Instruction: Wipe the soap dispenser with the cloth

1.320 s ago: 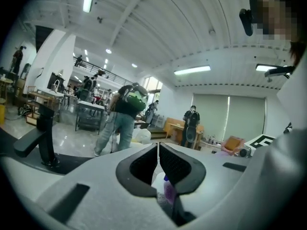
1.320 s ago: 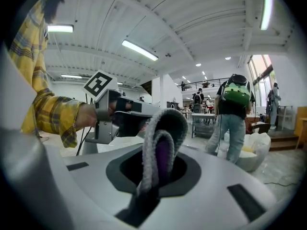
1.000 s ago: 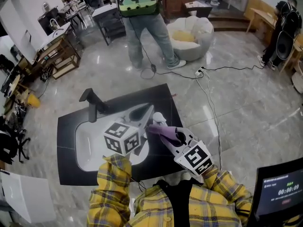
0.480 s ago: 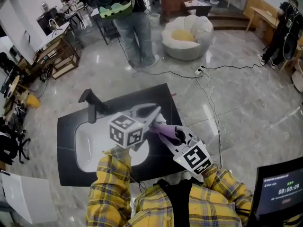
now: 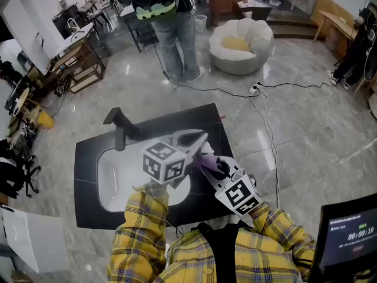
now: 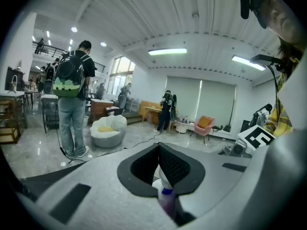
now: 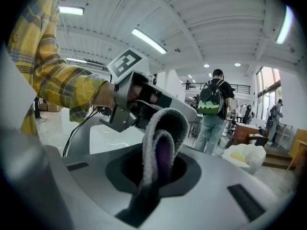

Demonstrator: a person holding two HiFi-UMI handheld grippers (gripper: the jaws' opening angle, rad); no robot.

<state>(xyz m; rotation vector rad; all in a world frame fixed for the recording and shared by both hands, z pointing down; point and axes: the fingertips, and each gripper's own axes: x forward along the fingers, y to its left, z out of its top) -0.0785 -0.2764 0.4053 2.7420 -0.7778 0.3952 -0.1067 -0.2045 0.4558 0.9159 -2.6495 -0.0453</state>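
My left gripper [image 5: 199, 141] reaches over the sink's right rim, shut on the soap dispenser [image 5: 202, 153]. In the left gripper view the gripper [image 6: 160, 172] has its dark pads closed around the white pump top and purple bottle of the dispenser [image 6: 165, 199]. My right gripper [image 5: 206, 161] sits just right of it, shut on a folded purple-grey cloth [image 5: 208, 167]. In the right gripper view the cloth [image 7: 160, 147] loops up from between the jaws of that gripper [image 7: 158, 169], close to the left gripper's body [image 7: 144, 99]. Contact between cloth and dispenser is hidden.
A white sink basin [image 5: 112, 178] lies in a black counter [image 5: 88, 158] with a black faucet [image 5: 121, 130]. A person with a backpack [image 5: 171, 22] stands beyond, near a white bean bag [image 5: 241, 46]. Cables [image 5: 265, 128] trail on the floor; a monitor [image 5: 349, 234] is at the lower right.
My left gripper has shifted a little to the right, toward the cloth, with the dispenser in it. The right gripper has dropped slightly. The person behind has walked farther off.
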